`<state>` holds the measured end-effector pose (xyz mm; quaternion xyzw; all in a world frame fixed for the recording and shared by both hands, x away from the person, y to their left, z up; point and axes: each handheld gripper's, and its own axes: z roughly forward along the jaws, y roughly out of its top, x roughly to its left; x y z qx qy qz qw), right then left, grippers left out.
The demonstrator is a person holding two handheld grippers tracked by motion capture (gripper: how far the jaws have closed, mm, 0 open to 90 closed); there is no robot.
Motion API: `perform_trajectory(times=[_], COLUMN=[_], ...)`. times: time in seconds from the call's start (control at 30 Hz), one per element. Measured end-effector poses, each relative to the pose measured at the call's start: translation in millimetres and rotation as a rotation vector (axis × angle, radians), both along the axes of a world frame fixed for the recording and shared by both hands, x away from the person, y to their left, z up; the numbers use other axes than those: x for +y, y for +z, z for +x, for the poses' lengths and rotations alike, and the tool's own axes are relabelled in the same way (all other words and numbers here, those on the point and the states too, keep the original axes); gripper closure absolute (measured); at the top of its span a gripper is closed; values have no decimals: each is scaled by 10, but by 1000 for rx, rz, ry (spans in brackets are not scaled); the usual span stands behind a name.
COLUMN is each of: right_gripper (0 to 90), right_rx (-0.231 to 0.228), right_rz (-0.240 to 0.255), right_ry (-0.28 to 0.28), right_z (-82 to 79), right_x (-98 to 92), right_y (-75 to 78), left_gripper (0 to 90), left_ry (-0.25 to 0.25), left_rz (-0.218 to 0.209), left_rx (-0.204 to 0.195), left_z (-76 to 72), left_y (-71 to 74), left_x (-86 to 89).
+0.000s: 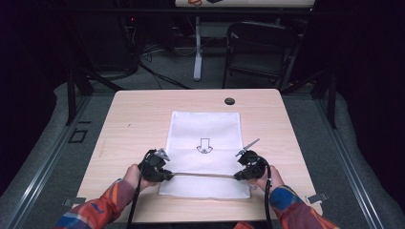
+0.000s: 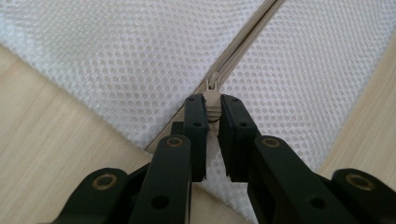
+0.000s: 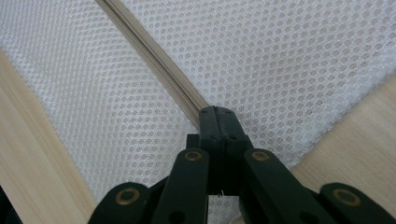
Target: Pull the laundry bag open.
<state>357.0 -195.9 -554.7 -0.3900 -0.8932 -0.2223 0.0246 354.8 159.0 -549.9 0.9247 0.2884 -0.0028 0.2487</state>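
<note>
On the mesh bag, the small dark print near the middle is too small to read. In the left gripper view the jaws cover most of the zipper pull. In the right gripper view the zipper vanishes under the pressed-together jaws, and the bag's edges run out of frame.

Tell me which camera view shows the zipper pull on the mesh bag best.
The left gripper view: the zipper pull sits close up, pinched between the left gripper jaws on the mesh bag. The right gripper view shows the zipper track running into the shut right gripper. In the high view the track is a thin line.
</note>
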Motion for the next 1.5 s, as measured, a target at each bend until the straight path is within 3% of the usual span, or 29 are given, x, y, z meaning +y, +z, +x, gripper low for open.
perform_trajectory(times=[0.47, 0.53, 0.6, 0.67, 0.7, 1.0, 1.37, 1.43, 1.47, 1.5], right_gripper=[900, 900, 900, 900, 900, 900, 900, 804, 764, 731], right_rx=[-3, 0, -5, -5, -4, -21, -21, -4, 6, -18], right_rz=[-9, 12, -12, 9, -10, -21, -19, -1, 29, 16], right_ry=[3, -10, 0, -15, -1, 2, 15, 21, 35, 34], right_z=[5, -1, 4, -3, 7, 21, 25, 25, 27, 18], right_x=[-9, -1, -9, -1, -13, -37, -42, -40, -35, -29], right_y=[3, -3, 3, -2, 4, 0, 1, 16, 23, 39], left_gripper=[818, 818, 819, 818, 818, 818, 812, 792, 724, 666], left_ry=[25, 29, 36, 43, 48, 85, 84, 80, 85, 85], left_rz=[10, 9, 10, 5, 13, 24, 46, 37, 33, 35], left_rx=[3, 3, 1, 3, 2, 15, 23, 29, 30, 28], left_z=[-22, -23, -27, -32, -36, -47, -41, -46, -45, -43], left_y=[15, 17, 24, 25, 27, 18, -3, -4, 1, 9], left_x=[135, 153, 176, 211, 223, 357, 338, 333, 331, 329])
